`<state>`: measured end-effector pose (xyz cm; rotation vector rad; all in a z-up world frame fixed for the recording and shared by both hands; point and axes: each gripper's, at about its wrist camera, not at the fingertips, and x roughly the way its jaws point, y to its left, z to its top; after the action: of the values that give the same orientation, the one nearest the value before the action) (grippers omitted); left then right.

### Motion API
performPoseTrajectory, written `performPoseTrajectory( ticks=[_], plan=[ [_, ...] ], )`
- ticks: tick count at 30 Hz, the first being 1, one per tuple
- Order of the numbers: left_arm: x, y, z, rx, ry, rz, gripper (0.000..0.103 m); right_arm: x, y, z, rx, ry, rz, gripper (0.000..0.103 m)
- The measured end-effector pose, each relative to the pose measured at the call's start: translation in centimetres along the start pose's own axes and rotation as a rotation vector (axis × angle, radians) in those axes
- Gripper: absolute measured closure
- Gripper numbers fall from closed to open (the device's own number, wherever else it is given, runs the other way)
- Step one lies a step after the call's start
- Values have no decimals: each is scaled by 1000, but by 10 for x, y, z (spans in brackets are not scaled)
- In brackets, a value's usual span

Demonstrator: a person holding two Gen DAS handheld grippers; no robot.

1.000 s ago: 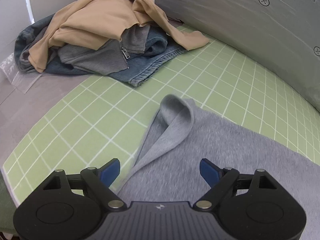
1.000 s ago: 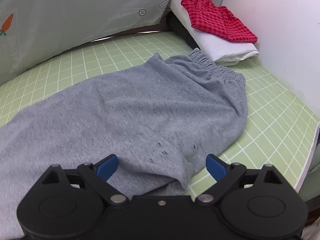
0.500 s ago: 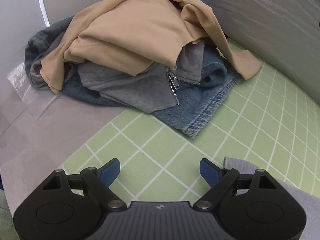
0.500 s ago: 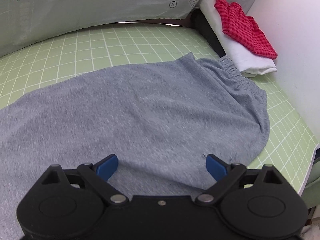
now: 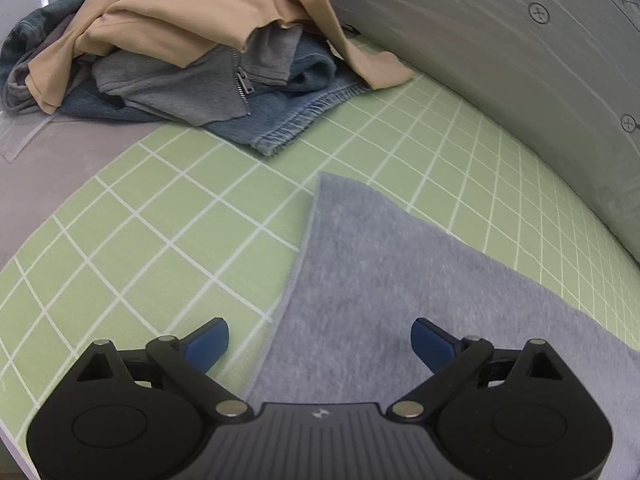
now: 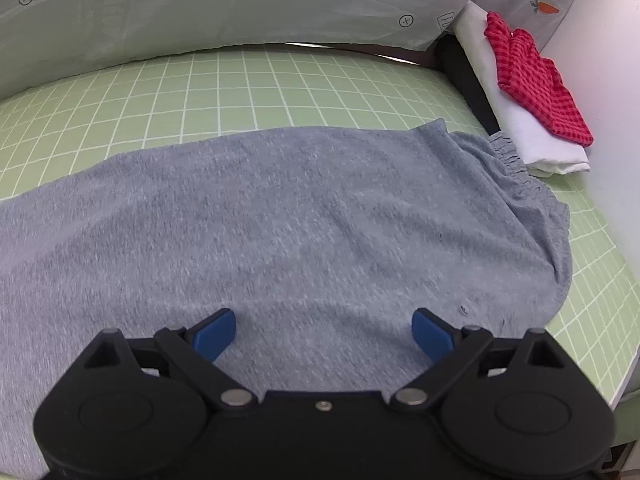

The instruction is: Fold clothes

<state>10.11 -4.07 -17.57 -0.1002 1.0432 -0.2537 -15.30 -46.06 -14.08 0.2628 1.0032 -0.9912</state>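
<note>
Grey sweatpants (image 6: 280,216) lie flat across the green grid mat (image 6: 240,88), with the elastic waistband (image 6: 516,160) at the right end. The hem end of the grey sweatpants (image 5: 400,272) lies flat in the left wrist view, its left edge running between my fingers. My left gripper (image 5: 320,338) hovers over that edge with its jaws opening wide and nothing pinched. Over the near side of the pants, my right gripper (image 6: 323,326) stands open and grips nothing.
A heap of unfolded clothes (image 5: 172,40), tan, grey and denim, sits at the mat's far left. Folded white cloth (image 6: 516,120) with a red checked garment (image 6: 536,80) on it lies at the far right. A pale fabric wall (image 6: 240,0) runs along the back.
The curled-up hem of the pants now lies flat. The left gripper swung toward the clothes heap and came back over the hem edge. The right gripper slid left along the pants.
</note>
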Motion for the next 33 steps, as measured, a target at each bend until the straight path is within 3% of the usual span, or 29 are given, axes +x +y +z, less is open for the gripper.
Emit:
performPoseTrajectory(
  ticks=[12, 18, 19, 21, 23, 25, 29, 33],
  plan=[
    [4, -40, -34, 237, -40, 85, 0, -15, -21, -26, 46, -9, -8, 7],
    [3, -41, -37, 199, -48, 99, 2, -28, -41, -43, 107, -4, -32, 7],
    [2, -41, -37, 201, -53, 102, 7, -30, -44, -45, 115, -5, -39, 7],
    [-4, -45, -39, 225, -79, 79, 34, -32, -50, -50, 130, -4, -47, 7],
    [-7, -48, -38, 233, -72, 55, 69, -33, -57, -55, 137, 3, -43, 7],
    [-7, -52, -36, 207, -60, 47, 85, -34, -66, -56, 163, 8, -26, 7],
    [-10, -63, -34, 138, -45, 56, 90, -29, -85, -52, 181, -10, -12, 7],
    [-41, -93, -35, 115, -117, 33, 90, -20, -107, -46, 184, -24, 4, 7]
  ],
)
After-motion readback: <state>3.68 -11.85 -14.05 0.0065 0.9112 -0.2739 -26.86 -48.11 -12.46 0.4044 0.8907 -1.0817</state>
